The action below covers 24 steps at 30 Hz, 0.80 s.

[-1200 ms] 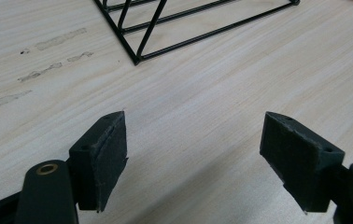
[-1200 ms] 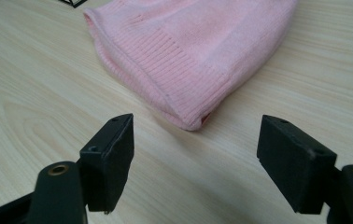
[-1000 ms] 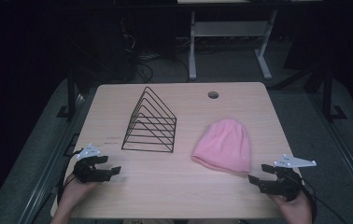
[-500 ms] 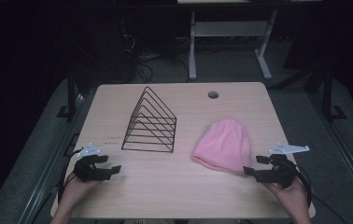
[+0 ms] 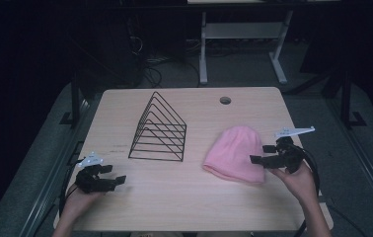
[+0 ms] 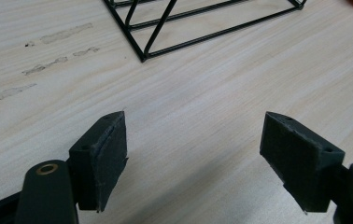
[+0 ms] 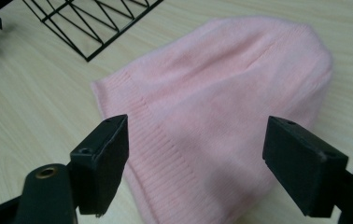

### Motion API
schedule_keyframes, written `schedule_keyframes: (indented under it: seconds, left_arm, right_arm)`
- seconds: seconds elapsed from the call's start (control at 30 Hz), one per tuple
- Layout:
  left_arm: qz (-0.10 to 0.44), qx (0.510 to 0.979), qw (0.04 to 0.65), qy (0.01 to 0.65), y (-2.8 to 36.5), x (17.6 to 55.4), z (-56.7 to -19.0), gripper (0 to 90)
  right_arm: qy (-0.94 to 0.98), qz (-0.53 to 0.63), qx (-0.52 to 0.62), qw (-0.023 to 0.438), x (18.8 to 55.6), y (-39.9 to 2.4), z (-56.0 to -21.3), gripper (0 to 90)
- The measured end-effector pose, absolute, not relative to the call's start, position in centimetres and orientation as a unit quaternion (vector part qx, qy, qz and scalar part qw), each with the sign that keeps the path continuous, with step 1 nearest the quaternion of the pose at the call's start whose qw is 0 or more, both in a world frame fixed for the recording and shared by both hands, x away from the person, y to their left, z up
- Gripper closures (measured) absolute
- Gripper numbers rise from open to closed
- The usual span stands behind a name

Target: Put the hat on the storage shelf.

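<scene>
Right gripper moves in from the table edge to the pink knitted beanie lying right of the black wire triangular rack, jaws just opened wide around nothing, left gripper released; reaching step, next lower and clamp the ribbed brim.

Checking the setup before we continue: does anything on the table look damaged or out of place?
Only faint grey scuff streaks on the table near the wire rack. The pink beanie lies flat.
</scene>
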State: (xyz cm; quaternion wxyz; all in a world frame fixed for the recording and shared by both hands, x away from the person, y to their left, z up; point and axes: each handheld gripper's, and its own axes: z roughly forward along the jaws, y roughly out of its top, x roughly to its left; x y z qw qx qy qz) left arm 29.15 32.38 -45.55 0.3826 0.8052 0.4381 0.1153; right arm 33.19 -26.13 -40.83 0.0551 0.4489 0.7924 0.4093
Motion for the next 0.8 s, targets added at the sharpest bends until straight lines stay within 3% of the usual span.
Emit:
schedule_keyframes:
  seconds: [0.3,0.8]
  left_arm:
    - [0.121,0.811,0.375,0.432,32.4,29.0,-45.4,23.1]
    - [0.122,0.807,0.378,0.437,32.6,28.6,-45.4,23.1]
  right_arm:
    - [0.799,0.388,0.457,0.043,36.0,-26.1,-39.7,22.9]
    - [0.812,0.344,0.471,0.013,41.8,-26.3,-41.4,23.1]
